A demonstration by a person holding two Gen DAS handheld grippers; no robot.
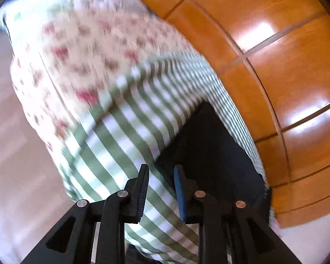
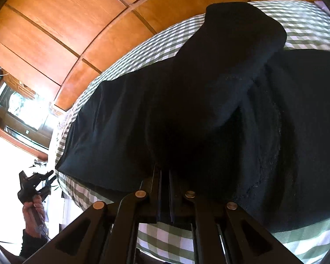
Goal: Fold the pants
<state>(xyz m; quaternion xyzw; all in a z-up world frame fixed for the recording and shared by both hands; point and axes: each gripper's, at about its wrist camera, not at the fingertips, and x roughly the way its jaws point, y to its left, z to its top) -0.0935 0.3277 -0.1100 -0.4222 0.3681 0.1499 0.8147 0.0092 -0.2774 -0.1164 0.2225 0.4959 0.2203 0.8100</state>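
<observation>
The black pants (image 2: 209,101) lie spread on a green-and-white checked sheet (image 2: 165,235). My right gripper (image 2: 164,176) is shut on a raised fold of the pants, with dark cloth between its fingers. My left gripper (image 1: 161,182) is open and empty above the sheet (image 1: 125,136), just left of a corner of the pants (image 1: 211,151). It also shows small at the left of the right wrist view (image 2: 50,177), held in a hand. The left wrist view is blurred.
A floral cover (image 1: 77,50) lies beyond the checked sheet. Glossy wooden panelling (image 1: 275,44) runs along the far side of the bed and also shows in the right wrist view (image 2: 66,22). Pale floor (image 1: 11,143) lies to the left.
</observation>
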